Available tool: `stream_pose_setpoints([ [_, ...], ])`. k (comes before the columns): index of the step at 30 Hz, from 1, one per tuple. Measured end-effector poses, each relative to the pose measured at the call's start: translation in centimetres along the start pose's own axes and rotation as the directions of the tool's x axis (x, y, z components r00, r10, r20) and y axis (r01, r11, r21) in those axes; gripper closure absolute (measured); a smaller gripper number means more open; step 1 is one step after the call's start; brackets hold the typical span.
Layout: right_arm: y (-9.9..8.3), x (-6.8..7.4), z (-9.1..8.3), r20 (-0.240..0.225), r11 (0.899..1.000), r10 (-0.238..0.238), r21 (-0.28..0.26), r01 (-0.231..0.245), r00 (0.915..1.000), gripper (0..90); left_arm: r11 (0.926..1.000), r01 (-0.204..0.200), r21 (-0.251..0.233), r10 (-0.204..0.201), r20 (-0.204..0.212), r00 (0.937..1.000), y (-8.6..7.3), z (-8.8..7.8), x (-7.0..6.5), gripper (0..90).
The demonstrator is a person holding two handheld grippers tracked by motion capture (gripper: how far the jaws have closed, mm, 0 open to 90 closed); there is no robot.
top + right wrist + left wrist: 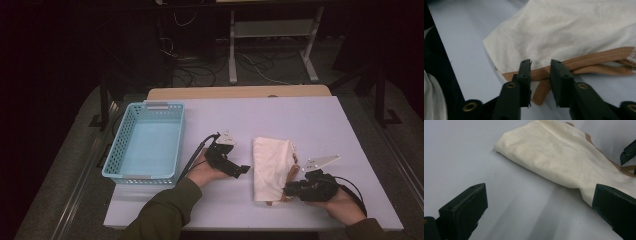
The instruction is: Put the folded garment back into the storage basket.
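A cream cloth bag (270, 167) with tan straps (293, 171) lies folded on the white table (300, 115). My left gripper (245, 170) rests just left of the bag, open, its jaws wide apart over bare table (537, 192); the bag's edge (564, 157) reaches its right-hand jaw. My right gripper (287, 190) sits at the bag's near right corner. Its jaws (541, 62) stand a little apart with a tan strap (599, 58) passing through the gap, and the pads do not press on it. The cream cloth (574, 30) spreads beyond them.
A light blue plastic basket (115, 150) stands at the table's left side, with nothing in it. The table's front edge runs close under both hands. Beyond the far edge are a metal stand and cables on a dark floor.
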State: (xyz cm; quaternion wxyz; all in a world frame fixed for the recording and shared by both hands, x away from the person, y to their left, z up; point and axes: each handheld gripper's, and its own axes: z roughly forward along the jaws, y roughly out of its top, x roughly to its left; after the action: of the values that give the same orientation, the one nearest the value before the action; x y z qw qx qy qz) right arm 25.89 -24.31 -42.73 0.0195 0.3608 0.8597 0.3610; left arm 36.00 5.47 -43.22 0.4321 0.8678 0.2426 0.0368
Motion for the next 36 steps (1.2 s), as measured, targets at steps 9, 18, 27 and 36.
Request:
stream_pose_setpoints([
  [9,-0.2,-0.6,-0.3,0.02,0.999,-0.026,-0.025,0.027,0.9995,39.5,0.9999,-0.004,-0.011,0.004,0.016,0.9999,1.4,1.6,0.5,5.0],
  [18,-0.6,-1.1,-0.5,0.015,0.998,-0.038,-0.045,0.038,0.9992,31.9,0.9999,-0.014,-0.006,0.014,-0.004,0.9999,2.5,2.9,1.2,10.9],
  [27,-0.5,-0.9,-0.5,0.01,0.998,-0.036,-0.057,0.036,0.9993,30.4,0.9995,-0.031,0.01,0.031,-0.007,0.9995,4.4,3.9,2.5,21.8],
  [36,-0.6,-0.9,-0.6,0.003,0.997,-0.041,-0.06,0.041,0.9992,30.8,0.9995,-0.025,0.02,0.026,-0.043,0.9987,5.5,4.7,3.8,36.7],
])
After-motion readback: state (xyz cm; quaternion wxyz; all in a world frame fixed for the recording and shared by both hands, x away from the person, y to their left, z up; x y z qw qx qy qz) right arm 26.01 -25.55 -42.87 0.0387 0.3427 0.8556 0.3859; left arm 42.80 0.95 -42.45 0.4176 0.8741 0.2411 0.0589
